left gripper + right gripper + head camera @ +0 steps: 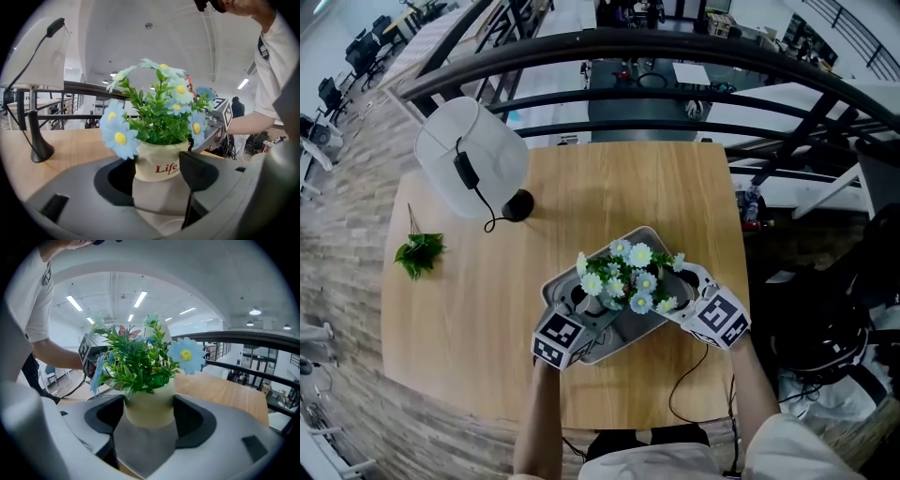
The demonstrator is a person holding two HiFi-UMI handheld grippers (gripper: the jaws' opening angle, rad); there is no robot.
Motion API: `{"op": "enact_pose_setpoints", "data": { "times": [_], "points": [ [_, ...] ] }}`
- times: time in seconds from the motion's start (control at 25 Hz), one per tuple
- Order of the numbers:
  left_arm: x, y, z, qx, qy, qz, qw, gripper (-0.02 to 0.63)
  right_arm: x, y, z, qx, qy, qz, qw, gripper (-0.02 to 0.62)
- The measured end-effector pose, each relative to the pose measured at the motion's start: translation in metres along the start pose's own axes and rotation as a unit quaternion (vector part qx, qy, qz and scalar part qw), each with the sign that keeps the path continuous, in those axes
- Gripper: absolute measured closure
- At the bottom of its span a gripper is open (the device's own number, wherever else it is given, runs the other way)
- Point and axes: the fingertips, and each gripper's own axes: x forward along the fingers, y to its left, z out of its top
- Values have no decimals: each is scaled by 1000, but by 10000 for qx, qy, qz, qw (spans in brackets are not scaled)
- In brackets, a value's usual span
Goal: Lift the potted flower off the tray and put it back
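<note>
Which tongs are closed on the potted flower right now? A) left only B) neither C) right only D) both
D: each gripper view shows the potted flower pressed between that gripper's pads, in the left tongs and in the right tongs.

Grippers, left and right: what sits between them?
The potted flower, held by the left gripper and right gripper from opposite sides, as the head view shows.
</note>
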Motion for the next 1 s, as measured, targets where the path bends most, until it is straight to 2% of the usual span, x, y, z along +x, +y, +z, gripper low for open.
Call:
{"op": "enact_pose_setpoints", "data": {
  "times": [0.48,0.8,1.0],
  "points": [
    [-57,-49,70,561,-512,18,9971,290,-64,43,66,-79,-428,-456,9980,241],
    [-93,-95,84,728,-648,-248,9949,291,-106,89,82,-74,-484,-786,9957,239],
    [-116,-117,90,751,-566,-290,9952,291,-124,116,93,-144,-503,-915,9944,239]
  ]
}}
